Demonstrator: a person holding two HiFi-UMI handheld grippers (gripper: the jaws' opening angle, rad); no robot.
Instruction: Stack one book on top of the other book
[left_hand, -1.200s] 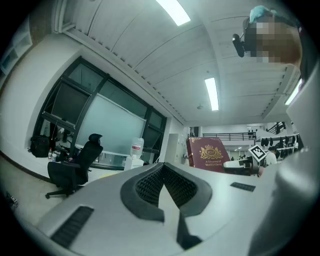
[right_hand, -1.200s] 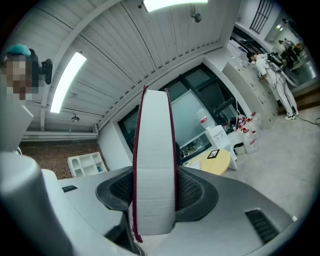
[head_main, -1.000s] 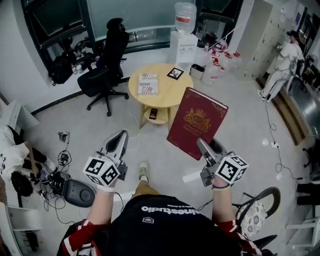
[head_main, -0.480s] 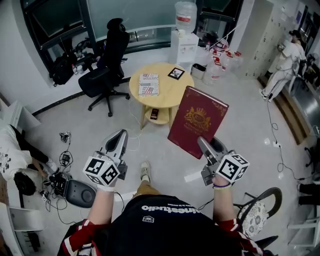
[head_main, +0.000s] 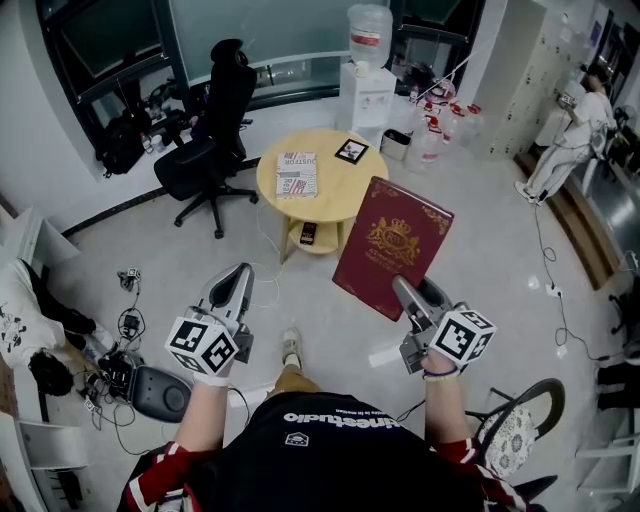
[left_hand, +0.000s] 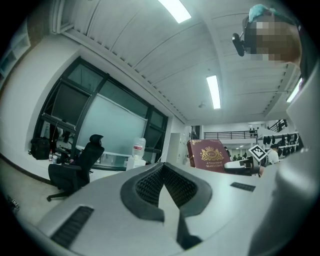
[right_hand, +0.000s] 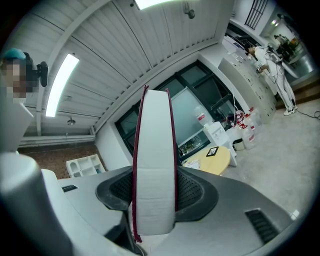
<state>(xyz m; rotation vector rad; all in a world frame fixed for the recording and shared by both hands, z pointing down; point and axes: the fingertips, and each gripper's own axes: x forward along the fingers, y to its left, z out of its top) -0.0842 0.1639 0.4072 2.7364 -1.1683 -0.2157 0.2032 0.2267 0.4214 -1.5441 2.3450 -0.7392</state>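
Right gripper (head_main: 403, 290): jaws clenched on the lower edge of a dark red hardback book (head_main: 392, 245). In the right gripper view the white page block stands on end between the two ribbed pads, with a red cover edge on either side. The pads press on both covers.

Red book: held in the air over the pale floor (head_main: 480, 270), in front of the person and on their right. It is tilted, front cover up towards the head camera, showing a gold crest and gold corner ornaments. It touches neither the table nor the other book.

Left gripper (head_main: 240, 275): jaws closed against each other, nothing between them. The left gripper view shows the two dark pads meeting at a point. It is held out level on the person's left, well apart from both books.

Second book (head_main: 296, 172): lies flat on the round wooden table (head_main: 345, 185), on its left half, white cover with red print. A small black-framed card (head_main: 350, 150) sits near the table's far edge, apart from this book. A dark object I cannot identify lies on the table's lower shelf (head_main: 307, 232).

Surroundings: a black office chair (head_main: 205, 150) left of the table, a water dispenser (head_main: 368, 75) behind it. A person in white (head_main: 570, 130) stands at the far right.
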